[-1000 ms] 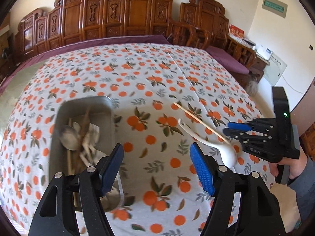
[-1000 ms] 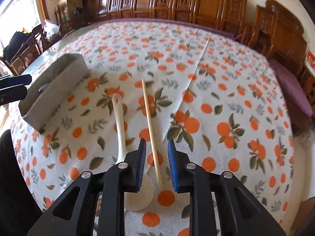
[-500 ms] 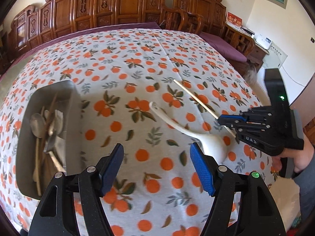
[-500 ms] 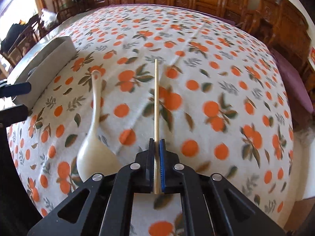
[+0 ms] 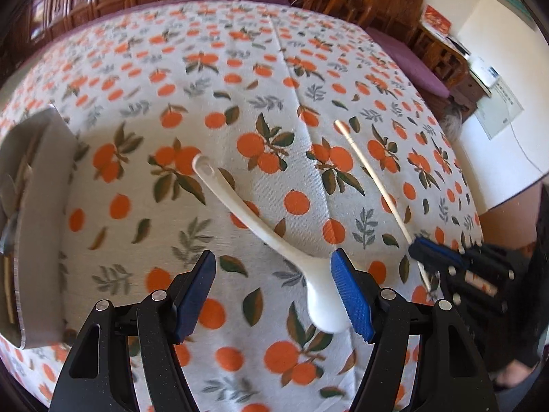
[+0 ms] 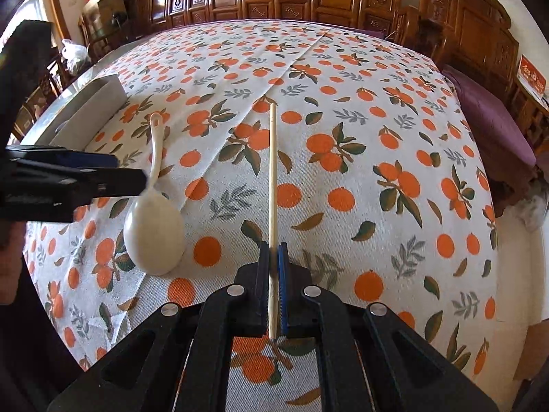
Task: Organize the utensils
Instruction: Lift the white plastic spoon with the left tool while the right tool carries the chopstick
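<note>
Left wrist view, read from the white spoon (image 5: 274, 237) outward: well to its left stands the metal utensil tray (image 5: 44, 206), some cutlery dimly showing inside. The left gripper (image 5: 274, 292) hangs over the spoon with its jaws apart; the bowl end lies just inside the right-hand blue pad, and the handle runs away up and left across the orange-print tablecloth (image 5: 240, 68). So the long axis slants across the gap, and I judge the jaws need to shift a little right to centre on the neck. Right of the spoon, apart from it, lies the wooden chopstick (image 6: 272, 178), roughly parallel, its near end clamped between the closed jaws of the right gripper (image 6: 274, 257). Bare cloth lies between spoon and tray, leaving clear room for the carry.
</note>
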Action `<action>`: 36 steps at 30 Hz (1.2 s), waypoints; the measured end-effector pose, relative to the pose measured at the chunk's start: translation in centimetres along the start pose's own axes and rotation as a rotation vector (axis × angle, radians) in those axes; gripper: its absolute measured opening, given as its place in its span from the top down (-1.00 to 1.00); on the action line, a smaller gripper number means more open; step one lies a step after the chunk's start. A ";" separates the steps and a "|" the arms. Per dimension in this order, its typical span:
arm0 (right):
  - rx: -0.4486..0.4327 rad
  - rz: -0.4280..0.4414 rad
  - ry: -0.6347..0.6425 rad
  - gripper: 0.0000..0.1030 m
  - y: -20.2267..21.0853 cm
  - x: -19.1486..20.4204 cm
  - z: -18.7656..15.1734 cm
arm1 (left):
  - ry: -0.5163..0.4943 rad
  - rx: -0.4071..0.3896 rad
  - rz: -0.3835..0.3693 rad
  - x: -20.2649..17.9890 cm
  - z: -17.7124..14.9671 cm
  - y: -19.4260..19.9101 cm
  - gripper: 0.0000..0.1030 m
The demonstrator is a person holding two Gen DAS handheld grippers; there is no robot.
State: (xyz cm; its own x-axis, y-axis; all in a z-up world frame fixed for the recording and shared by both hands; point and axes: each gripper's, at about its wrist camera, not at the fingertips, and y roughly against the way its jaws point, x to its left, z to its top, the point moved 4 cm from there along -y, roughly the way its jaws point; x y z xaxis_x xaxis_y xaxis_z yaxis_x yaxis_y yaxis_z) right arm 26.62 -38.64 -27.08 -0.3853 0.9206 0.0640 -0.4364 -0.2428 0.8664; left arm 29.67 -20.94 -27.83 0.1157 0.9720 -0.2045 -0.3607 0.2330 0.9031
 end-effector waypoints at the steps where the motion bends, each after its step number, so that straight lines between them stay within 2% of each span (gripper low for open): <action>1: -0.004 0.002 -0.003 0.89 0.1 0.0 -0.1 | 0.009 0.013 0.001 -0.1 0.1 -0.4 -0.29; 4: -0.010 0.006 -0.007 0.89 0.3 0.0 -0.1 | 0.016 0.029 0.003 -0.4 0.2 -0.8 -0.29; 7: -0.014 0.010 -0.012 0.88 0.5 0.1 -0.2 | -0.002 0.055 0.004 -0.9 0.0 -1.2 -0.08; 9: -0.014 0.009 -0.012 0.88 0.6 0.1 -0.3 | -0.024 0.054 0.018 -1.1 -0.3 -1.2 -0.03; 12: -0.012 0.007 -0.014 0.88 0.6 0.1 -0.4 | -0.039 0.055 0.018 -1.0 -0.6 -1.1 0.18; 17: -0.003 0.000 -0.010 0.88 0.5 0.6 -0.6 | -0.073 0.057 0.022 -0.2 -1.5 -0.5 0.67; 20: -0.003 0.001 -0.007 0.88 0.6 1.2 -0.5 | -0.094 0.059 0.017 0.5 -1.9 -0.2 0.81; 28: -0.009 0.010 0.016 0.88 0.9 3.7 0.0 | -0.177 0.021 0.048 3.1 -2.1 1.4 0.85; 36: -0.035 0.015 0.008 0.89 1.2 6.2 1.1 | -0.243 -0.066 0.068 4.6 -1.6 5.3 0.85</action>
State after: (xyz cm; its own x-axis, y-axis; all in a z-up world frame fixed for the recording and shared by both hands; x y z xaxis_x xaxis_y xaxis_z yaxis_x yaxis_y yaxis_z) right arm 24.61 -32.92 -25.14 -0.3985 0.9143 0.0726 -0.4583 -0.2671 0.8477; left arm 26.78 -15.21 -24.60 0.3047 0.9516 -0.0404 -0.4339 0.1764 0.8835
